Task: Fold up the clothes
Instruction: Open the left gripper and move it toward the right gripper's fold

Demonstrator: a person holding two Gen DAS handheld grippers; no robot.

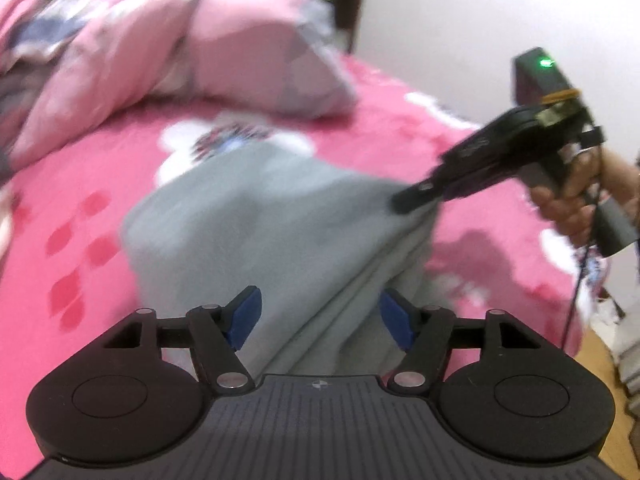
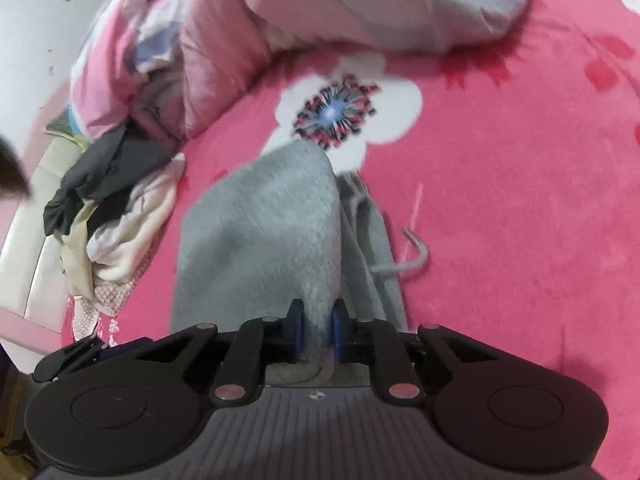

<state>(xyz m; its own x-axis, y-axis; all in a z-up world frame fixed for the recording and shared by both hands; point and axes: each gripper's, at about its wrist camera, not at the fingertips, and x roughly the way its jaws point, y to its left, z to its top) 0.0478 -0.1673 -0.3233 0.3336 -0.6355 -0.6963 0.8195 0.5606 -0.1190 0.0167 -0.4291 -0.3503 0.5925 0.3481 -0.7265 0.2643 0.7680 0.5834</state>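
The grey garment lies near on the pink bed. The right claw pinches its edge to raise a fold; the left claw gapes apart around loose cloth.

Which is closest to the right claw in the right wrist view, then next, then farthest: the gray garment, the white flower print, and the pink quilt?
1. Gray garment: pinched in the right claw.
2. White flower print: beyond the garment, on the pink blanket.
3. Pink quilt: bunched along the top, farthest.
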